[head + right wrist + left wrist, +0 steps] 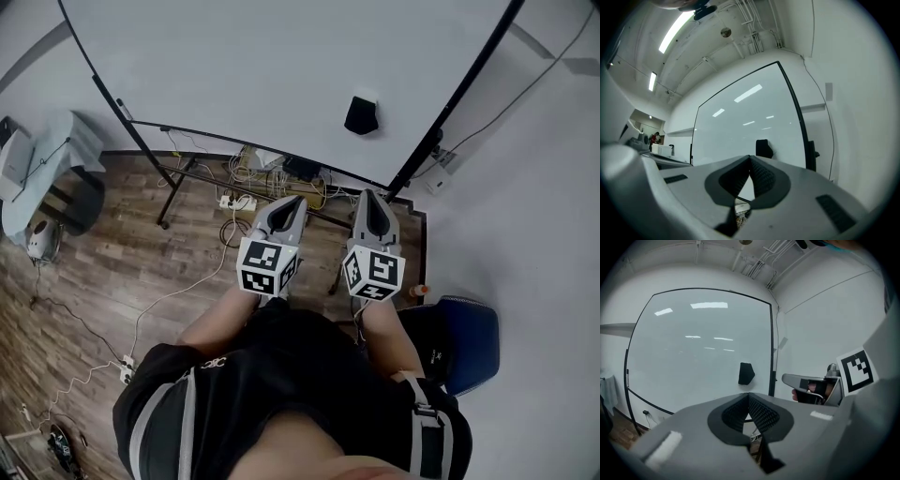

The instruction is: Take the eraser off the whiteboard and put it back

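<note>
The grey left hand-held gripper (292,201) points at the large black-framed whiteboard (262,66), its jaws pressed together on nothing. The small black block eraser (361,114) sticks to the board face in the lower right corner, near the right edge, well apart from both tools. The grey right hand-held gripper (368,195) sits just beside the left one, jaws likewise pressed together and empty, and lines up most nearly with the eraser.

This looks like the approach: the eraser is not yet taken. The next move calls for spreading one pair of jaws, crossing to the board and bracketing the eraser's sides squarely.

Bare board lies open left of the eraser. The black frame post (459,103) crowds its right. Tangled cables (258,178) lie on the wooden floor (141,262) under the board's lower edge, and a blue chair (473,342) stands at the right.
</note>
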Demonstrator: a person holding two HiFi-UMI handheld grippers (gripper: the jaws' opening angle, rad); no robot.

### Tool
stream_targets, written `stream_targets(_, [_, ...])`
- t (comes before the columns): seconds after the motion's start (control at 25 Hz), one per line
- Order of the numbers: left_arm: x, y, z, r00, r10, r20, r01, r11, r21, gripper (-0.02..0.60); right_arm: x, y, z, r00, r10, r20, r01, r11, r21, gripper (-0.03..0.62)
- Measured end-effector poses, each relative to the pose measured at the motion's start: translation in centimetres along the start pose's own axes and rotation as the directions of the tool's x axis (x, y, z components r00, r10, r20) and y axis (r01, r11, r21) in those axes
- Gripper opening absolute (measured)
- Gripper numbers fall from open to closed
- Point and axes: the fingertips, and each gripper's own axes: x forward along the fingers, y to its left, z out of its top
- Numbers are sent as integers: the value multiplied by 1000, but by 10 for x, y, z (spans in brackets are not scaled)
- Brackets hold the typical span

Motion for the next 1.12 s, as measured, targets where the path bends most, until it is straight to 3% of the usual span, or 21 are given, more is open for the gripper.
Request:
stream_targets(0.72, [118, 95, 20, 992, -121, -29, 121, 993, -2, 9, 139, -17, -10, 988, -151, -15, 151, 988, 22, 5])
stream_targets(1.04, [148, 102, 24, 988, -149, -37, 150, 989, 9, 9, 161, -37, -5, 971, -236, 25, 236, 972, 4, 7])
stream_targets(1.08, [151, 103, 23, 988, -148, -41, 149, 989, 9, 9, 165, -40, -6, 970, -240, 27, 241, 971, -6, 48])
stream_targets(1.12, [152, 103, 22, 988, -147, -47, 148, 989, 5, 9, 168, -41, -7, 970, -241, 24, 242, 970, -12, 159])
